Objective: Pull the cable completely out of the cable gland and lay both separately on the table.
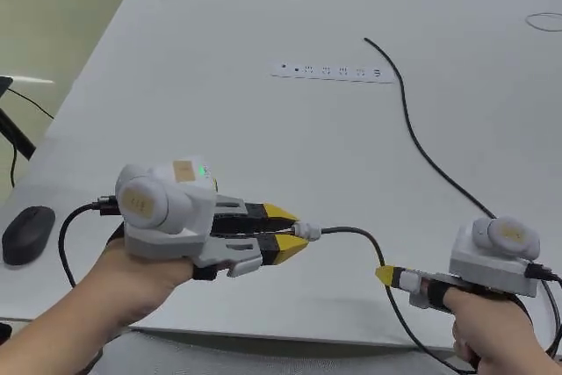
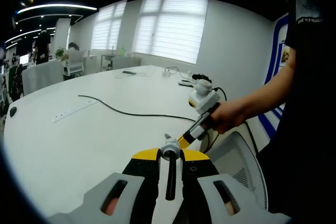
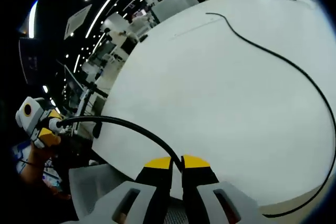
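The left gripper (image 1: 292,234) pinches the cable gland (image 1: 307,231) over the table (image 1: 263,138) near its edge; the right gripper (image 1: 384,275) clamps the cable (image 1: 351,233). A loose grip could let either slip mid-pull.

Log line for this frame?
left gripper shut on cable gland | right gripper shut on cable | cable not yet out of gland
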A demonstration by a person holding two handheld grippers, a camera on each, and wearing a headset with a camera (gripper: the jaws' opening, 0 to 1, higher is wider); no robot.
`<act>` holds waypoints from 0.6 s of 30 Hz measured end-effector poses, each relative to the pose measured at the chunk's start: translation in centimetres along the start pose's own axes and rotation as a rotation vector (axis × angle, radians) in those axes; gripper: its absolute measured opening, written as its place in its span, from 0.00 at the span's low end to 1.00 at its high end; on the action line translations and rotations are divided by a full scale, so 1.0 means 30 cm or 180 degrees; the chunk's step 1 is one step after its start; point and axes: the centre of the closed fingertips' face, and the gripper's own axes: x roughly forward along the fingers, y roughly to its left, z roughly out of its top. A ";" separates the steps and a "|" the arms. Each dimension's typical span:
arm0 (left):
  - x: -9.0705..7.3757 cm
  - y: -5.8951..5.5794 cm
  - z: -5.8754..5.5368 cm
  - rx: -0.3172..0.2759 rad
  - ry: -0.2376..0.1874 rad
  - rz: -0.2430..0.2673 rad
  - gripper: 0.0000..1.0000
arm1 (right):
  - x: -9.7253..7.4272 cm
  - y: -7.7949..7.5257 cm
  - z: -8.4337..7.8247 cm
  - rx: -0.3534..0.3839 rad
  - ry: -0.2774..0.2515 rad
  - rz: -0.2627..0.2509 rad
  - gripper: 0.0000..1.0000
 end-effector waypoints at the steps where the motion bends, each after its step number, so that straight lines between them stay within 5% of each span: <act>1: 0.000 0.000 0.000 0.0000 0.0001 0.0000 0.15 | 0.000 0.001 0.000 -0.0009 0.0002 -0.0002 0.01; 18: -0.016 0.022 0.004 -0.0144 -0.0030 0.0042 0.15 | -0.023 0.005 0.010 -0.0599 -0.0010 -0.0023 0.04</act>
